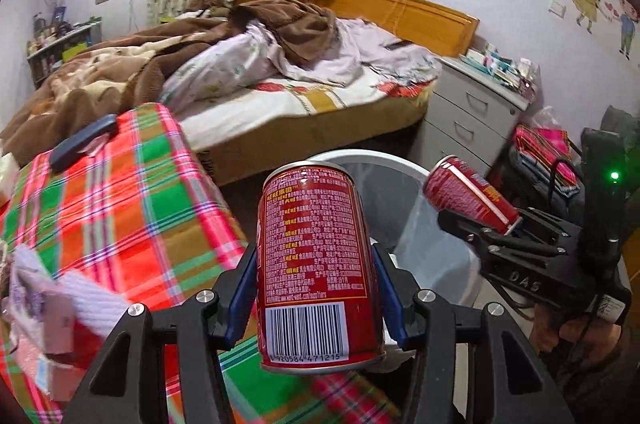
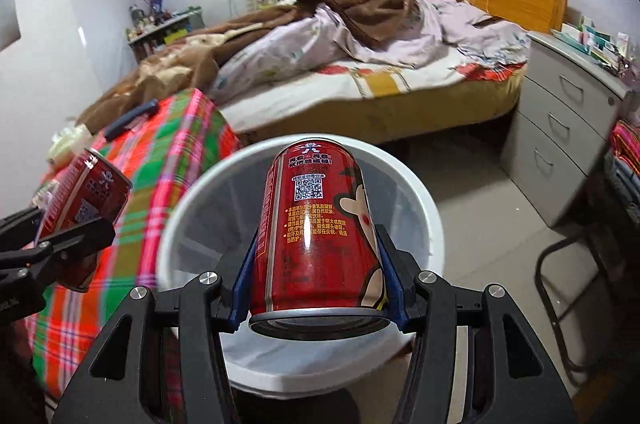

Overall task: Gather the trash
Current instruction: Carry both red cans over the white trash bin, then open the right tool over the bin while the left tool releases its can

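Two red cans are in play, one in each gripper. In the left wrist view, the left gripper [image 1: 316,288] pinches the first can [image 1: 316,264] between its blue pads [image 1: 242,288], the can pointing forward along the fingers; its side carries dense yellow and white Chinese print too small to read and, near the closest end, a white barcode numbered 920584 471215. To the left of this gripper lies a table under a red, green and orange plaid cloth [image 1: 120,208], with a dark flat object [image 1: 82,142] at its far end and blurred pale packaging at the near left corner. Ahead and slightly right stands one white bin [image 1: 404,220], its rim just behind the can. Further right, the right gripper [image 1: 504,228], with "DAS" lettered on its black body, grips the second can [image 1: 468,198], tilted over the bin's rim. In the right wrist view, the first can [image 2: 86,200] shows at the left over the cloth, while the right gripper [image 2: 316,288] clamps the second can [image 2: 320,232] directly above the bin's opening [image 2: 192,208]; this can bears a QR code, yellow Chinese text and a cartoon face. Beyond are one bed [image 2: 360,80] and, to the right, one grey three-drawer cabinet [image 2: 560,128].
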Action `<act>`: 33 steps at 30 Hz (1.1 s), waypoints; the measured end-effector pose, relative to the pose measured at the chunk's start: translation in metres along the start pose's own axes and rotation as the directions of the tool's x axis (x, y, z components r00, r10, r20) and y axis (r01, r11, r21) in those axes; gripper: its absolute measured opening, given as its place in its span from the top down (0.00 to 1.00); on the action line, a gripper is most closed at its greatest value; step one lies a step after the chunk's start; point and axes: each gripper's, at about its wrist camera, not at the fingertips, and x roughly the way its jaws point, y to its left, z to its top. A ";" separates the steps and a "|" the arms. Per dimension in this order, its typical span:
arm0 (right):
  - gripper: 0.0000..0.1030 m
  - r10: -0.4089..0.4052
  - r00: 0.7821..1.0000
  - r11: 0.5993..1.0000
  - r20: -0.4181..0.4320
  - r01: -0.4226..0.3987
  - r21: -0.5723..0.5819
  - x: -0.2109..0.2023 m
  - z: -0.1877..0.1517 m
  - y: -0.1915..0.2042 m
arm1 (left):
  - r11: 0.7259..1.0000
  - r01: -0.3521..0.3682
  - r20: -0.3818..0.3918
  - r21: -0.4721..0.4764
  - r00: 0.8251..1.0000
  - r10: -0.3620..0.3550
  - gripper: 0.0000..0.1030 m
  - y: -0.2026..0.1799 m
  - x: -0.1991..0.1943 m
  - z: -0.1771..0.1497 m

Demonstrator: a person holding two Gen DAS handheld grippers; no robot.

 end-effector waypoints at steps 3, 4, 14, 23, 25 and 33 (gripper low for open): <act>0.47 -0.009 0.999 1.000 -0.034 0.009 -0.003 0.005 -0.004 -0.008 | 1.000 0.013 -0.023 0.018 1.000 -0.013 0.47 -0.010 0.014 0.002; 0.47 -0.010 0.999 1.000 -0.044 0.010 -0.007 0.007 -0.005 -0.009 | 1.000 0.016 -0.033 0.019 0.999 -0.015 0.47 -0.012 0.019 0.002; 0.45 0.008 0.998 1.000 -0.064 -0.009 -0.015 0.009 -0.009 -0.016 | 0.999 0.042 -0.052 0.034 0.998 -0.040 0.37 -0.025 0.036 0.004; 0.38 0.013 0.999 1.000 -0.033 -0.013 -0.001 0.002 -0.006 -0.016 | 0.999 0.031 -0.022 0.013 0.999 -0.030 0.36 -0.017 0.021 0.002; 0.38 0.010 1.000 1.000 -0.027 -0.010 -0.004 0.001 -0.005 -0.012 | 1.000 0.023 -0.016 0.007 1.000 -0.022 0.36 -0.014 0.017 0.001; 0.38 0.027 1.000 0.999 0.004 -0.027 -0.020 -0.007 -0.002 0.002 | 1.000 -0.013 0.017 -0.016 1.000 0.014 0.36 0.000 -0.007 -0.006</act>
